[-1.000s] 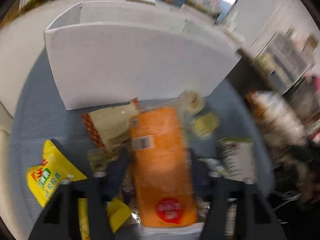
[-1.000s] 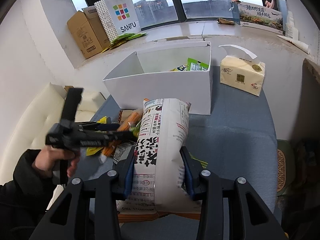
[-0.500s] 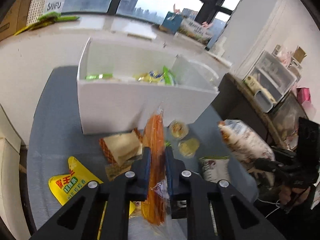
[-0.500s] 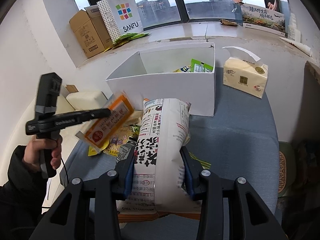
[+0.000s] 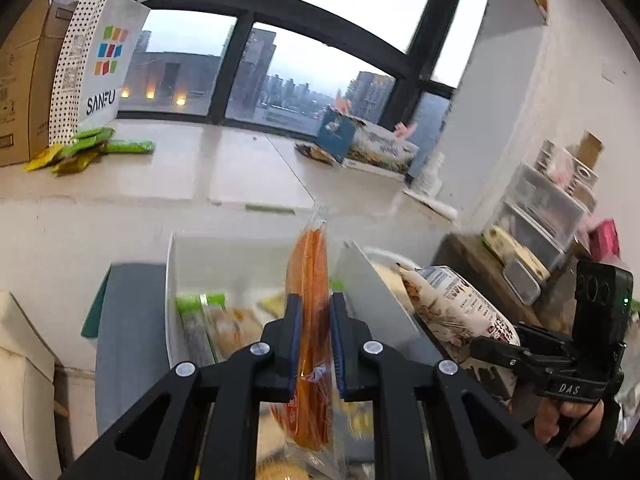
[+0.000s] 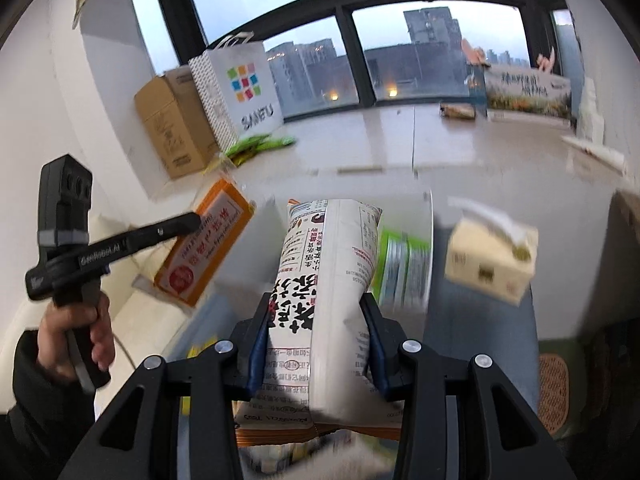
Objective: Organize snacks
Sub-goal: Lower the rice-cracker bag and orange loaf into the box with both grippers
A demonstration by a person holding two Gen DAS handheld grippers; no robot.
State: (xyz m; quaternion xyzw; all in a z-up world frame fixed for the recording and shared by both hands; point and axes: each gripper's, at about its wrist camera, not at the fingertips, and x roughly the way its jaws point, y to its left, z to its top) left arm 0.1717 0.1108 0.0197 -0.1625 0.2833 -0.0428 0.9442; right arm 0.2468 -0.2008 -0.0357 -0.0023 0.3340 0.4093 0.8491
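The left gripper [image 5: 312,340] sits at the bottom centre of its own view, jaws pinching an orange snack packet [image 5: 310,304] edge-on, so the packet stands up thin between the blue pads. Just beyond it, in the lower middle of the frame, is the white box [image 5: 372,300], open at the top, with several green and yellow snack packs [image 5: 216,320] lying inside at lower left of the box.

From the right wrist view, the same orange packet [image 6: 204,248] shows its broad face at middle left, held up in the air by the left gripper [image 6: 192,222], with the person's left hand [image 6: 76,336] around the handle at lower left.

The right gripper [image 6: 316,340] fills the bottom centre of that view, jaws clamped on a tall white snack bag [image 6: 328,280] with black and red print. The bag stands upright and hides much of the white box [image 6: 430,216] behind it; green packets [image 6: 404,268] show just right of the bag. A tissue box [image 6: 492,256] sits at middle right, blurred.

On the window ledge at upper left stand a cardboard box [image 6: 172,120] and a white shopping bag [image 6: 236,88].
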